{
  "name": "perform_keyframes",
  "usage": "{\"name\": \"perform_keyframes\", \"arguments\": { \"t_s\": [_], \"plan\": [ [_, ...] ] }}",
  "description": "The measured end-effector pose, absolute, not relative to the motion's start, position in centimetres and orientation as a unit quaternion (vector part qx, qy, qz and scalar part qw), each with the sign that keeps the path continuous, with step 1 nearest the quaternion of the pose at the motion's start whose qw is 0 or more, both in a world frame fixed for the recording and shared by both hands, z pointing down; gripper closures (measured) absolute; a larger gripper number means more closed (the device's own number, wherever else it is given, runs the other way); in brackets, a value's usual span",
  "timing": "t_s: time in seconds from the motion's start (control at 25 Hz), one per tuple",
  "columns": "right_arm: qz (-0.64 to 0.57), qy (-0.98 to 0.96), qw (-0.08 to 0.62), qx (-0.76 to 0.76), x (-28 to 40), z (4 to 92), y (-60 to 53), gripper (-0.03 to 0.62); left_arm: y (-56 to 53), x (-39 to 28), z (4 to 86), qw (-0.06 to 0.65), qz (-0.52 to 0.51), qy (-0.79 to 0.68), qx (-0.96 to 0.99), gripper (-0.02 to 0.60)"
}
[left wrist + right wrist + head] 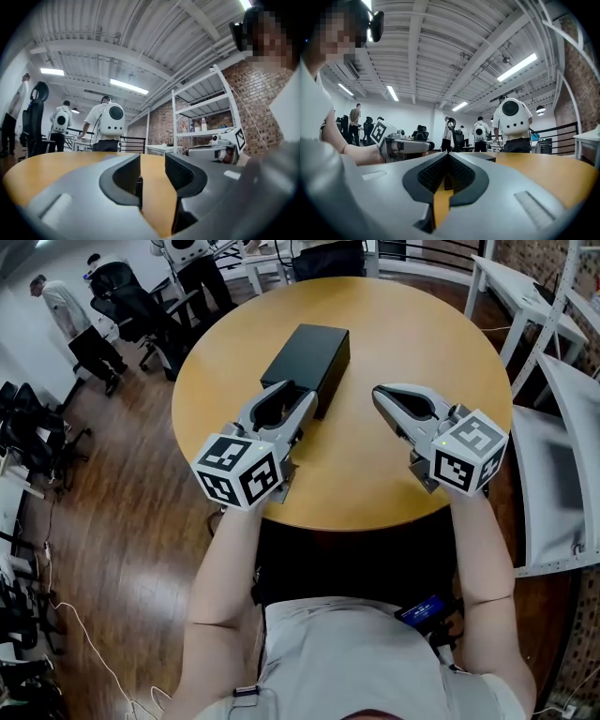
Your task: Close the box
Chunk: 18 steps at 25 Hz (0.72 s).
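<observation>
The black box (307,362) lies flat on the round wooden table (422,334) with its lid down. My left gripper (286,397) reaches to the box's near end, and its jaws stand open with only the tabletop showing between them in the left gripper view (152,161). My right gripper (382,395) is to the right of the box, apart from it, and hovers over bare wood. Its jaws meet at the tips in the right gripper view (447,159) with nothing between them.
White desks and a shelf frame (553,427) stand close on the right of the table. Office chairs (131,306) and several standing people are at the back left on the wooden floor. The table's near edge is just in front of my body.
</observation>
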State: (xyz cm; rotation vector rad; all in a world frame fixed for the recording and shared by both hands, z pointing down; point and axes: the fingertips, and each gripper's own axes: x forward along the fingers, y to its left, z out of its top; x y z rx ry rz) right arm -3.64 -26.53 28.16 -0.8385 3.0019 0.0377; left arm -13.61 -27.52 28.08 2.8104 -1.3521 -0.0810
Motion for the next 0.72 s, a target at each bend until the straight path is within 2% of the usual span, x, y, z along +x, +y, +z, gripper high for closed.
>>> {"name": "perform_keyframes", "arguments": {
  "t_s": [0.2,0.72],
  "plan": [
    [0.011,0.965,0.003,-0.261,-4.3,28.8,-26.0,0.592,-25.7,-11.3,29.1,-0.001,-0.015,-0.380,0.925,0.448],
    [0.005,0.967,-0.001,-0.256,-5.2,29.0,-26.0,0.592,-25.3,-11.6,29.7,-0.002,0.000,-0.383,0.924,0.483]
  ]
}}
